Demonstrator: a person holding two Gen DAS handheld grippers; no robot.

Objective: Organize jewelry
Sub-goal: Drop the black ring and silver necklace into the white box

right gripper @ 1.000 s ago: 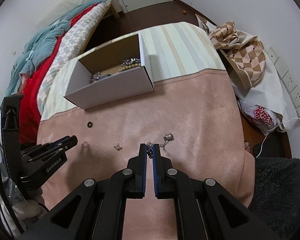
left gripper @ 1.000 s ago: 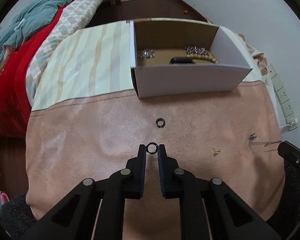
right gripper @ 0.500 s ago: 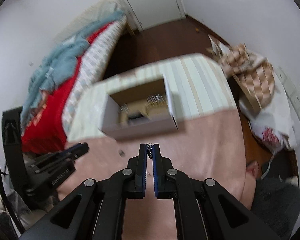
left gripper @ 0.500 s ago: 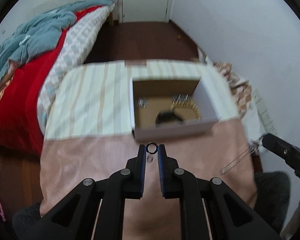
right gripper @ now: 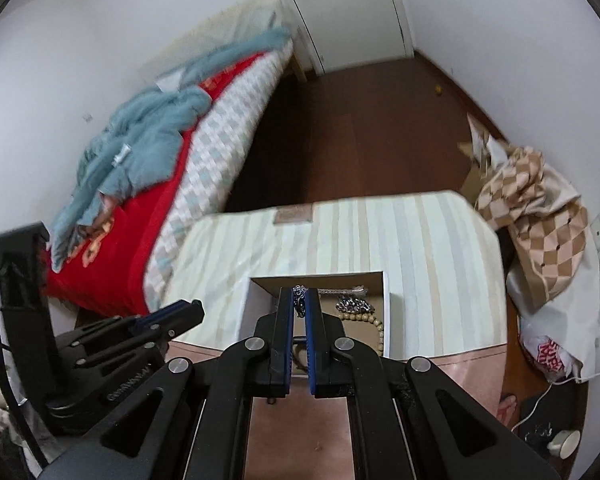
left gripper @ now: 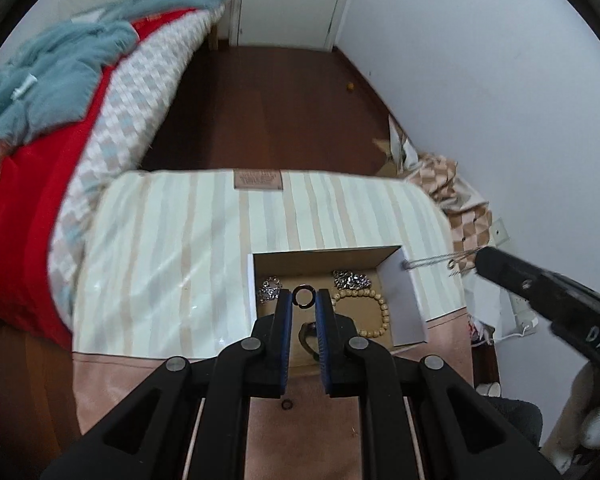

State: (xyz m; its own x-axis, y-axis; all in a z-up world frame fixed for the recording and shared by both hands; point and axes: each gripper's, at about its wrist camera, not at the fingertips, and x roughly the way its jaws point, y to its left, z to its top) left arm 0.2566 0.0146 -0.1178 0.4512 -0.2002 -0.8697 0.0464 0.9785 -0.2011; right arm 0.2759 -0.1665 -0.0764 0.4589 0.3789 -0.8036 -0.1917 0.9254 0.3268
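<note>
Over box [left gripper: 404, 300], ring [left gripper: 303, 295] between fingers [left gripper: 284, 312]

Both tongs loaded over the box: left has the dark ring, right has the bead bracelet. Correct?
Not quite. The right tongs grip a silver chain, not the bead bracelet, which lies in the box; both wrist views show it. The left tongs do hold the dark ring.
</note>
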